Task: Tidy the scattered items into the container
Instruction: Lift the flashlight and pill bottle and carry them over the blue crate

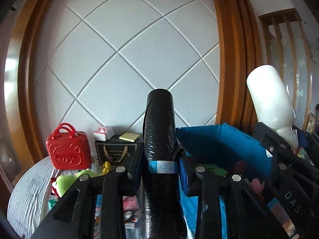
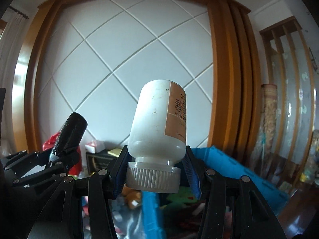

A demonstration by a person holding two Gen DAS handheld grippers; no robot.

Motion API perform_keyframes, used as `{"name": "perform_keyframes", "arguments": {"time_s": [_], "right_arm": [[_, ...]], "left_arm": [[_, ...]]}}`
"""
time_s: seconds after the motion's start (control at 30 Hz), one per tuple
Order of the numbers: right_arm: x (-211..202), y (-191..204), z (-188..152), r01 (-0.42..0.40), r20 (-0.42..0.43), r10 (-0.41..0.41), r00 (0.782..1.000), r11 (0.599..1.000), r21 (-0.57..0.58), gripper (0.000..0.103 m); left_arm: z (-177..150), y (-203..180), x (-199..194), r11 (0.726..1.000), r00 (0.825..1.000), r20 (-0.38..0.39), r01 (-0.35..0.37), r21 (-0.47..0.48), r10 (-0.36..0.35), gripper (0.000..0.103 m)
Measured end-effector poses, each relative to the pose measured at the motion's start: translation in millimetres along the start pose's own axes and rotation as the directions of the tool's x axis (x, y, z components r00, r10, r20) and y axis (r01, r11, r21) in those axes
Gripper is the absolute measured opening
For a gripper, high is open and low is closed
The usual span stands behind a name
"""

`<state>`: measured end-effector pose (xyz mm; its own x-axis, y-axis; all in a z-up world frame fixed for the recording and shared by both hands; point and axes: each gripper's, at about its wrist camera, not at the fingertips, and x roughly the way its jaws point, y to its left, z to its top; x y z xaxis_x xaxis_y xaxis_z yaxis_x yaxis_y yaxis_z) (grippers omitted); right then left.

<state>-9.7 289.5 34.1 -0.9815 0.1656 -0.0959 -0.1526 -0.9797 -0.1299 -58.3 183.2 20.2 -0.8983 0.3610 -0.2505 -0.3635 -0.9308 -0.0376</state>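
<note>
Carry step: left gripper (image 1: 162,167) clamps black bag roll (image 1: 159,131), right gripper (image 2: 156,171) clamps upturned white bottle (image 2: 157,123); next, release both over blue bin (image 1: 229,139).

Toys are crowding the blue bin's (image 1: 219,139) floor; the red case (image 1: 67,149) and black box (image 1: 115,149) are blocking its left side.

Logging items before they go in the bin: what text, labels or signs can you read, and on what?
"DAS": right gripper frame, seen from the left wrist.
White bottle tan label: print too small to read.
Black roll blue-white band: symbol only, unreadable.
Dark gift bag: gold script, blurred.
</note>
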Motion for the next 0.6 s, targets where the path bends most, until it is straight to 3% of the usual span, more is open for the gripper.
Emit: {"name": "perform_keyframes", "arguments": {"time_s": [0.13, 0.27, 0.33, 0.4, 0.47, 0.53, 0.6], "right_arm": [[26.2, -70.8, 1.7, 0.043, -0.031, -0.044, 0.999, 0.999, -0.03, 0.051], [66.4, -140.4, -14.6, 0.031, -0.125, -0.037, 0.991, 0.998, -0.046, 0.051], [93.9, -166.4, -27.1, 0.012, -0.185, -0.024, 0.982, 0.998, -0.06, 0.051], [126.7, -188.3, -42.7, -0.019, -0.269, -0.004, 0.963, 0.997, -0.08, 0.051], [157.4, -203.9, -61.5, -0.072, -0.371, 0.038, 0.928, 0.994, -0.079, 0.051], [185.1, -211.9, -80.3, -0.119, -0.485, 0.072, 0.872, 0.991, -0.067, 0.051], [210.6, -219.7, -103.8, -0.156, -0.591, 0.094, 0.801, 0.986, -0.054, 0.051]], "left_arm": [[17.4, -75.2, 27.8, 0.999, 0.998, -0.044, 0.042, 0.008, -0.041, 0.031], [22.1, -140.8, 69.3, 0.999, 0.99, -0.13, 0.047, 0.01, -0.045, 0.031], [18.9, -167.2, 96.2, 0.999, 0.981, -0.19, 0.032, 0.02, -0.027, 0.031], [11.8, -188.4, 124.3, 0.999, 0.962, -0.273, 0.024, 0.036, -0.013, 0.031], [0.6, -201.9, 157.7, 0.999, 0.921, -0.388, 0.039, 0.035, -0.023, 0.03], [-16.0, -211.4, 192.2, 0.998, 0.858, -0.513, 0.045, 0.044, -0.016, 0.031], [-36.7, -218.7, 219.2, 0.997, 0.788, -0.615, 0.047, 0.06, -0.001, 0.03]]}}
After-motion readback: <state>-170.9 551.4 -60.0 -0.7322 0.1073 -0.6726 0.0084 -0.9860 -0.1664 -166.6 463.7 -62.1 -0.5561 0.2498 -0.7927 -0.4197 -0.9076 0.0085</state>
